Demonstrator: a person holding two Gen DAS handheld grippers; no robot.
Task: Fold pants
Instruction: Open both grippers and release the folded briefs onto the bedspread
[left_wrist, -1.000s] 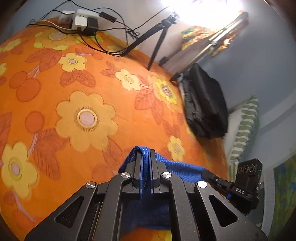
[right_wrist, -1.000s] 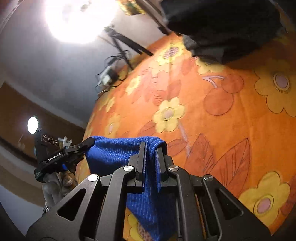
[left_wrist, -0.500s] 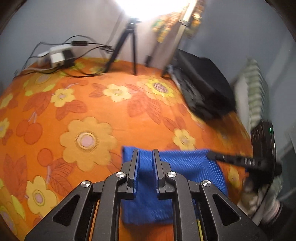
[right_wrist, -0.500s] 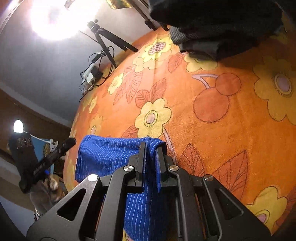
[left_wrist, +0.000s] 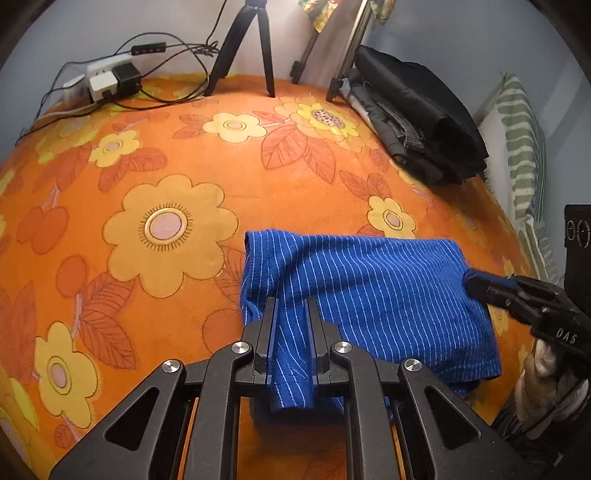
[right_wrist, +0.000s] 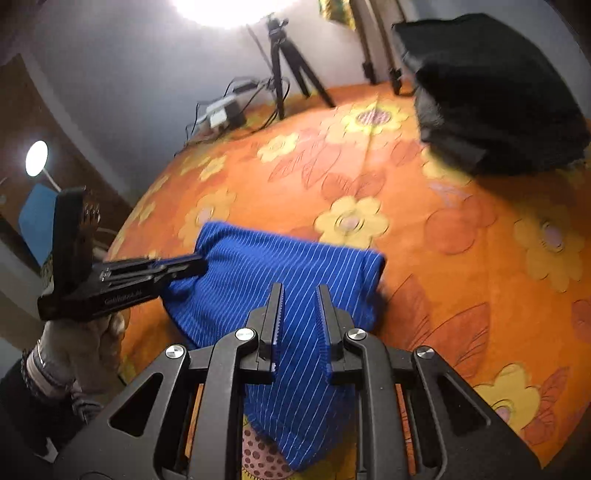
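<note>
folded blue pinstriped pants (left_wrist: 369, 291) lying on orange bedspread (left_wrist: 166, 155).

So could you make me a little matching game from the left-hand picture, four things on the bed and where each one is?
Things:
1. blue striped pants
2. black folded clothes
3. tripod
4. power strip

Places:
A. stacked at the far right
B. far left corner, with cables plugged in
C. lying in front, nearest the camera
D. standing at the back, in the middle by the wall

Pairs: 1-C, 2-A, 3-D, 4-B
</note>
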